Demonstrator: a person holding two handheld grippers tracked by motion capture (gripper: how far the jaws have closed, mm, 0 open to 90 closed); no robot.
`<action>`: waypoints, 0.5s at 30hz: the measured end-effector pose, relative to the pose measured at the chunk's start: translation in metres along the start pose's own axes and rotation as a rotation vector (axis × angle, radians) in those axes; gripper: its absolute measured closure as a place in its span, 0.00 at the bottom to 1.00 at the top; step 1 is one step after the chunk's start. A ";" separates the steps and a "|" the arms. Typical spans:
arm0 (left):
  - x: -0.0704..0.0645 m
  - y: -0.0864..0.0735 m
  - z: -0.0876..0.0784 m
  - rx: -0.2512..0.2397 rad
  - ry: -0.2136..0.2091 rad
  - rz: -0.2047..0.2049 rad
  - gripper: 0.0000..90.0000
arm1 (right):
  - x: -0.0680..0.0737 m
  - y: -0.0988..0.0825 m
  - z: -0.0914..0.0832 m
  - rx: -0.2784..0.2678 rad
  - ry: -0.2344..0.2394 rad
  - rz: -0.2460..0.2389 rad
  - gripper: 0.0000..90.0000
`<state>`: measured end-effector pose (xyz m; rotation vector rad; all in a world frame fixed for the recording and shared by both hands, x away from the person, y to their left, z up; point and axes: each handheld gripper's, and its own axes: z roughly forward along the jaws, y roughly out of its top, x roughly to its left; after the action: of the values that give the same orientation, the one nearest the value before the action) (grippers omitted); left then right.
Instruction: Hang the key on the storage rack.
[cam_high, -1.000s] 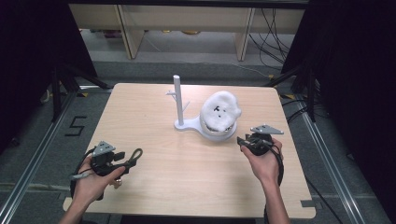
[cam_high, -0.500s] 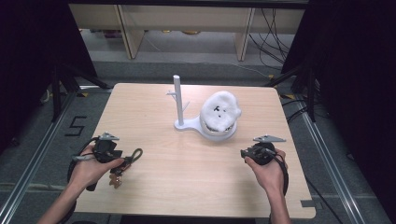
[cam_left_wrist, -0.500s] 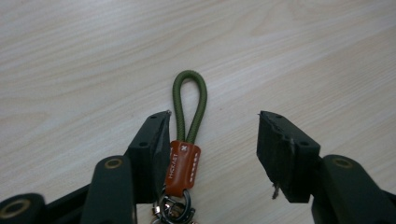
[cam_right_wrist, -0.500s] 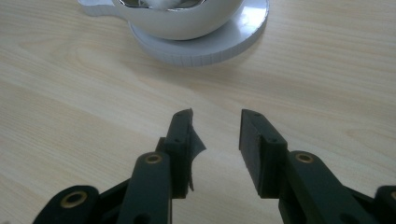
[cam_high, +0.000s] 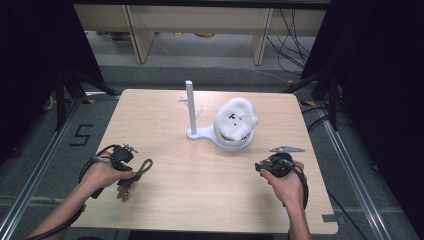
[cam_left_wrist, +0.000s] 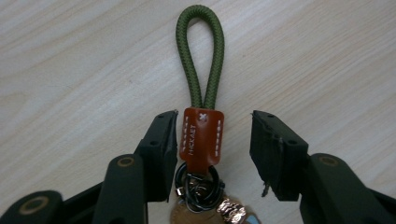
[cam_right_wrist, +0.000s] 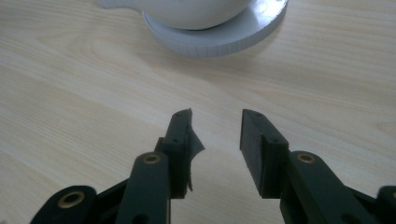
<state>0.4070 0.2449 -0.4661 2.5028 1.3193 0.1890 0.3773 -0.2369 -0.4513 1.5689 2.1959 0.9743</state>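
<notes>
the left gripper has just been closing its jaws around the keychain. its brown leather tab sits between them, one jaw just beside it, the other apart. its green cord loop lies flat on the wooden surface near the left edge. the right gripper hovers partly spread and empty, near the white stand.

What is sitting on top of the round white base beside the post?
A white fluffy lump with small black marks rests on the round base, next to the upright post. It covers most of the base's top, so whatever lies beneath it is hidden.
</notes>
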 end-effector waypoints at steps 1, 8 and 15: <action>0.001 0.001 0.001 0.009 -0.001 0.012 0.58 | 0.000 0.000 0.002 -0.013 0.017 0.006 0.72; 0.004 0.003 0.001 0.062 0.006 0.071 0.60 | 0.002 0.000 0.000 -0.005 0.008 0.016 0.71; 0.003 0.005 0.005 0.112 0.006 0.099 0.62 | 0.001 -0.001 0.001 0.002 0.014 0.021 0.70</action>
<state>0.4137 0.2437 -0.4691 2.6655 1.2418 0.1472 0.3769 -0.2362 -0.4523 1.5945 2.1942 0.9919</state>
